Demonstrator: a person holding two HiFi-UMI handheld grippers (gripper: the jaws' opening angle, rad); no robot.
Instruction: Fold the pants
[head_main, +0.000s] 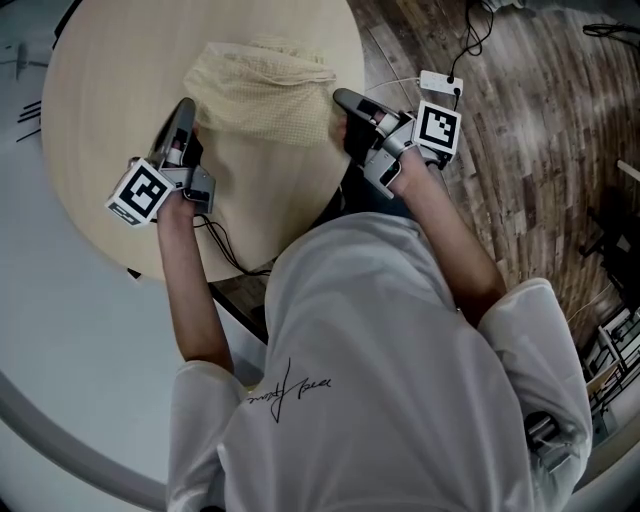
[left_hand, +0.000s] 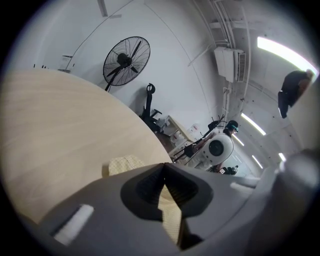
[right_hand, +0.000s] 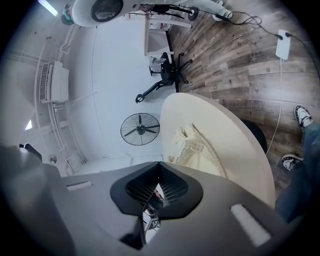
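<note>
The pale yellow pants (head_main: 262, 88) lie bunched in a short stack on the round wooden table (head_main: 110, 100). My left gripper (head_main: 186, 112) sits at the stack's left edge. In the left gripper view its jaws (left_hand: 164, 165) meet at the tips with yellow cloth (left_hand: 170, 210) caught in the gap behind them. My right gripper (head_main: 345, 100) is at the stack's right edge, its jaws shut. The right gripper view (right_hand: 159, 164) shows no cloth between its jaws; the pants (right_hand: 195, 147) lie just beyond and to the right of them.
The table's rim (head_main: 300, 225) runs close to the person's white shirt (head_main: 380, 380). The floor (head_main: 540, 150) to the right is wood planks, with a white power box (head_main: 440, 85) and cables. A standing fan (left_hand: 126, 57) and an office chair (right_hand: 167, 67) stand beyond the table.
</note>
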